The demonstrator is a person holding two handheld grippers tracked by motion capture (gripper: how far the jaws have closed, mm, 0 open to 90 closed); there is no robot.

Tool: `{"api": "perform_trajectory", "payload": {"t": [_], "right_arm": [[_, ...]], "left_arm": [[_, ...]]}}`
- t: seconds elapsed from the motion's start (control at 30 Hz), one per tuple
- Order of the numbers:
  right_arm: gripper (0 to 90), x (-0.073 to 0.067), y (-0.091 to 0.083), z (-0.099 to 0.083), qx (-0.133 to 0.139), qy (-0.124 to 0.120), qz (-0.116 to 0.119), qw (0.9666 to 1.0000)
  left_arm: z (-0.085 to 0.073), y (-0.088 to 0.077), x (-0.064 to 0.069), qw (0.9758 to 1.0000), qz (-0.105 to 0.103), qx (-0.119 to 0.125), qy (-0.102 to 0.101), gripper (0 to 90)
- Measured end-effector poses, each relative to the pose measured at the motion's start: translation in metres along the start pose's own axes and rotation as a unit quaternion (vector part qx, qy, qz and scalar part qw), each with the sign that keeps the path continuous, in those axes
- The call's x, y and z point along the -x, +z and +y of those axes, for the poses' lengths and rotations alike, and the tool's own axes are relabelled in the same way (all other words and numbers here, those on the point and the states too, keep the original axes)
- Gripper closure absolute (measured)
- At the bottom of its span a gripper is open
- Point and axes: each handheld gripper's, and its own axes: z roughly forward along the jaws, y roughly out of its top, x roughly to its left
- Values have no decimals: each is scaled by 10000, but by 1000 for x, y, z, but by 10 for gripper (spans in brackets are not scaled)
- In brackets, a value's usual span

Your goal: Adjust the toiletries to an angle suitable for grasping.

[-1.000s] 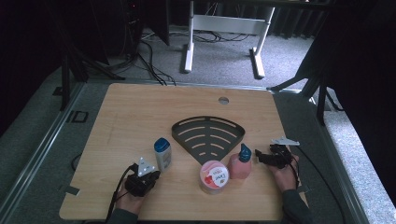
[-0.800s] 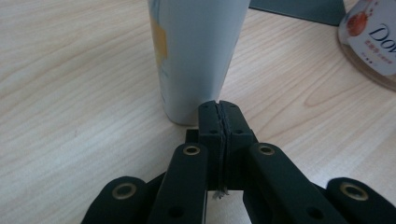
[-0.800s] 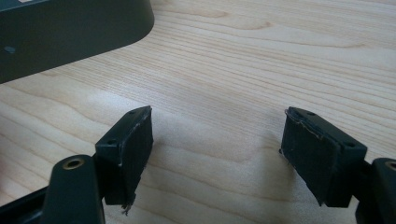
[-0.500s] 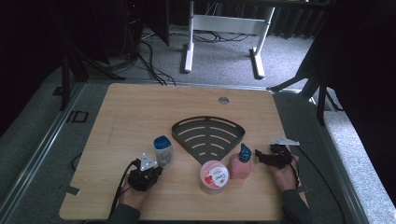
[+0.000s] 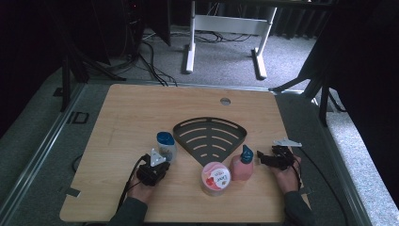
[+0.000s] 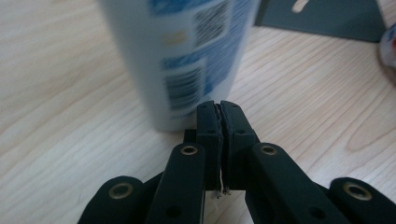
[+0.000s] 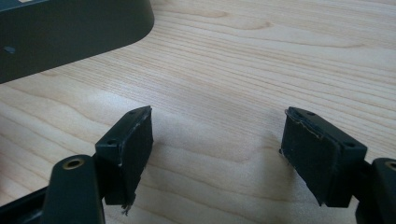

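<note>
Wooden table [image 5: 122,113]: left gripper [image 6: 218,109], jaws together, noses at the white bottle [image 6: 187,51], maybe to nudge it; right gripper [image 7: 217,140], jaws apart, waits empty

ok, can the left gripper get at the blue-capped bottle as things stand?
Probably yes, but not to grasp yet. The left gripper sits right at the base of the blue-capped bottle, nothing between them, but its jaws are shut; it would have to open them first. The bottle stands upright on the table.

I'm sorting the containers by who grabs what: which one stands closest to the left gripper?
The white bottle with the blue cap, right in front of the left gripper. The pink bottle and the pink-lidded jar stand farther right, toward the right gripper.
</note>
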Motion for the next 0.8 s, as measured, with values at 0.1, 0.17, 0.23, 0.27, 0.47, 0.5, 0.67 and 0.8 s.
{"api": "perform_trajectory", "payload": {"t": [0.1, 0.17, 0.23, 0.27, 0.47, 0.5, 0.67, 0.8], "right_arm": [[247, 0, 0, 0, 1, -1, 0, 10000], [247, 0, 0, 0, 1, -1, 1, 10000], [247, 0, 0, 0, 1, -1, 1, 10000], [247, 0, 0, 0, 0, 0, 0, 10000], [247, 0, 0, 0, 0, 1, 1, 10000], [247, 0, 0, 0, 1, -3, 2, 10000], [247, 0, 0, 0, -1, 1, 1, 10000], [247, 0, 0, 0, -1, -1, 2, 10000]], "left_arm": [[4, 3, 5, 9998, -29, 85, 162, 874], [8, 6, 9, 9996, -36, 123, 242, 877], [11, 10, 12, 9994, -9, 144, 327, 880], [12, 12, 13, 9993, 22, 153, 331, 883], [20, 23, 13, 9989, 164, 221, 377, 892], [21, 25, 13, 9988, 163, 227, 392, 892], [29, 31, 11, 9984, 273, 226, 436, 893], [36, 35, 10, 9979, 322, 226, 515, 893]]}}
